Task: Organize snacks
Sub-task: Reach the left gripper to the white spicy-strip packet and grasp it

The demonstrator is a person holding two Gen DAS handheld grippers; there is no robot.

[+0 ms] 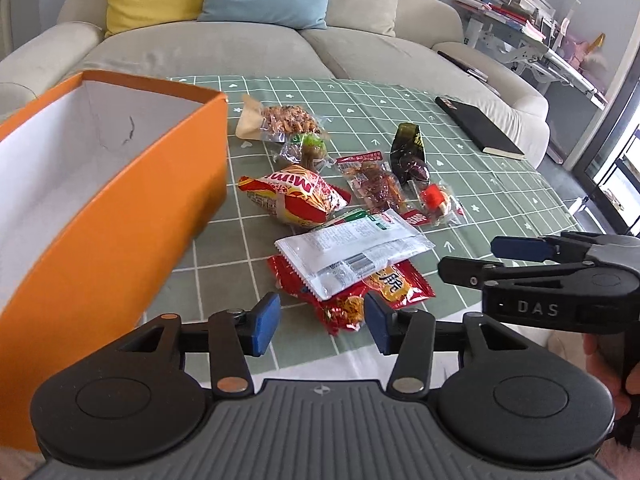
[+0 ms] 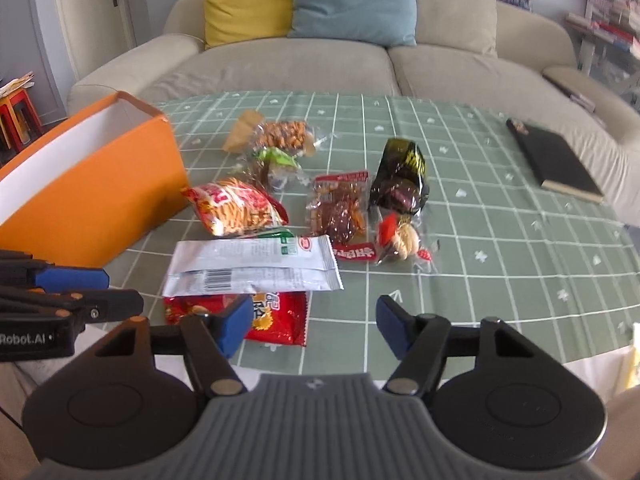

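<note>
Several snack packets lie on the green checked tablecloth. A white packet lies on top of a red packet. Behind them are a red-yellow Mimi bag, a dried-meat packet, a dark packet and a nut packet. An empty orange box stands on the left. My left gripper is open, just before the red packet. My right gripper is open and empty, its left finger over the red packet; it also shows in the left wrist view.
A black notebook lies at the far right of the table. A beige sofa with yellow and blue cushions stands behind the table. A desk with clutter stands at the back right.
</note>
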